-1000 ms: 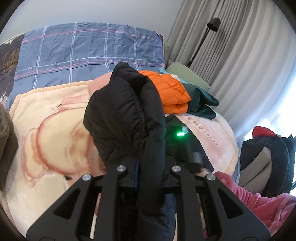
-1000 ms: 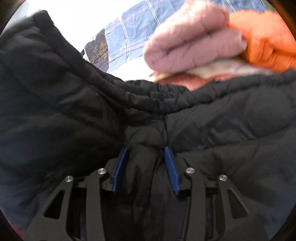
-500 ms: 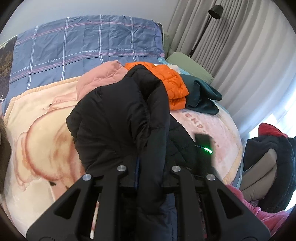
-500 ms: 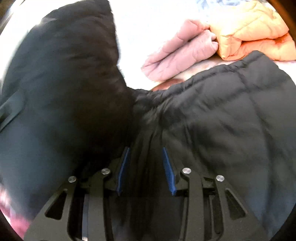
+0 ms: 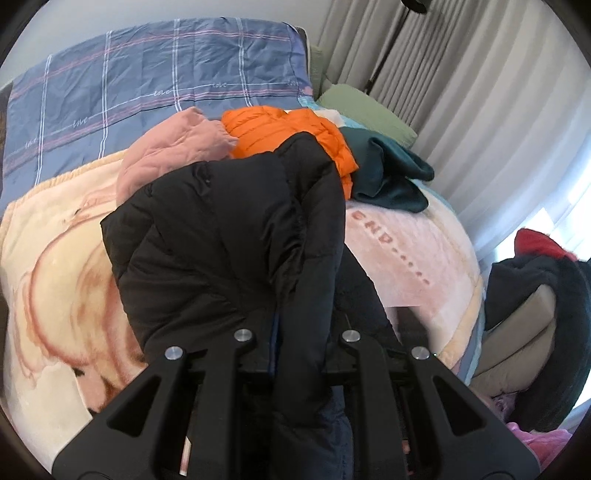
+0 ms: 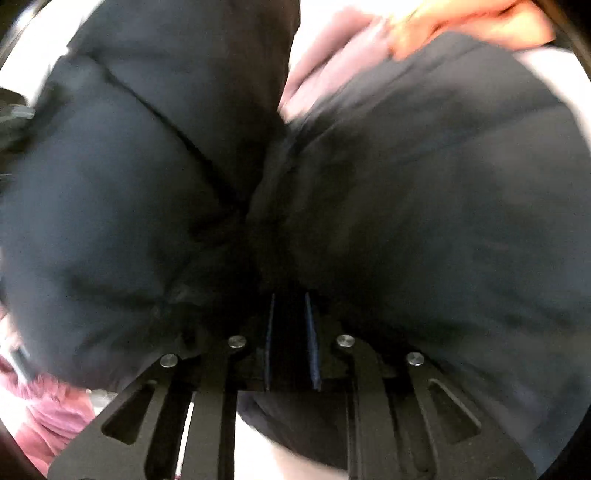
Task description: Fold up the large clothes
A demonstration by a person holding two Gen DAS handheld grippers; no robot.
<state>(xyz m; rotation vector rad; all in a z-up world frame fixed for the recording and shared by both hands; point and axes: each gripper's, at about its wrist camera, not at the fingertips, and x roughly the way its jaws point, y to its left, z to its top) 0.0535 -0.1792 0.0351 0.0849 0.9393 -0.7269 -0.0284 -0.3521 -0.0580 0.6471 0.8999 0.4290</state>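
1. Left wrist view: your left gripper [image 5: 299, 354] is clenched on a fold of the black puffer jacket [image 5: 229, 243], which bunches up in front of the camera and covers the fingertips.
2. Same view: the jacket hangs over the peach blanket [image 5: 55, 277] on the bed. Behind it lie a pink jacket [image 5: 173, 147], an orange jacket [image 5: 280, 129] and a dark green garment [image 5: 388, 177], touching one another in a row.
3. Same view: a blue checked sheet [image 5: 147, 77] covers the head of the bed; grey curtains [image 5: 480, 92] hang to the right.
4. Right wrist view, blurred: your right gripper [image 6: 290, 332] is closing on the black puffer jacket [image 6: 424, 203]; dark fabric sits between the blue pads [image 6: 312, 343], which stand close together.
5. Same view: the jacket fills nearly the whole frame; the pink jacket [image 6: 325, 66] and the orange jacket [image 6: 480, 22] show at the top edge.
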